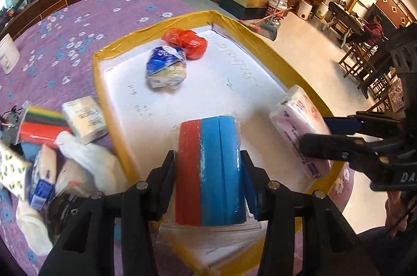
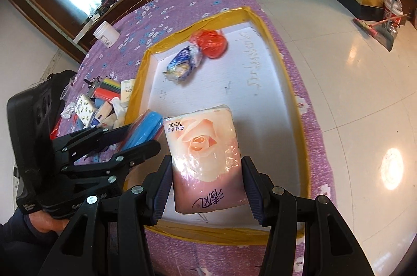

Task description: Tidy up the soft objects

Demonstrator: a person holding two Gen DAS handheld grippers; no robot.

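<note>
Left gripper (image 1: 208, 179): black two-finger tool, fingers clamped on the two long sides of a pack of sponges (image 1: 211, 171), one red slab beside two blue, in clear film; the pack stands lengthwise between the pads, its far end past the fingertips and its near end down by the finger roots, held above the near part of the tray. Right gripper (image 2: 207, 187): same build, fingers clamped on both sides of a pink tissue pack (image 2: 206, 158) printed with a rose, film-wrapped, the printed face up toward the camera, the pack reaching well beyond the fingertips over the tray's near half. Both grippers point steeply downward and lie side by side; in the left wrist view the right gripper enters from the right edge with the tissue pack above the tray's right rim. Tray (image 1: 109, 51): shallow white box with yellow-taped rim, on a desk (image 1: 78, 23) under a purple flowered cloth. In it, toward the far end: a blue-and-white wrapped bundle (image 1: 166, 70) and a red plastic bag (image 1: 186, 41), touching. Left of the tray on the cloth: a heap of mixed soft goods (image 1: 52, 145), including a striped sponge pack, small tissue packs and a white cloth.
</note>
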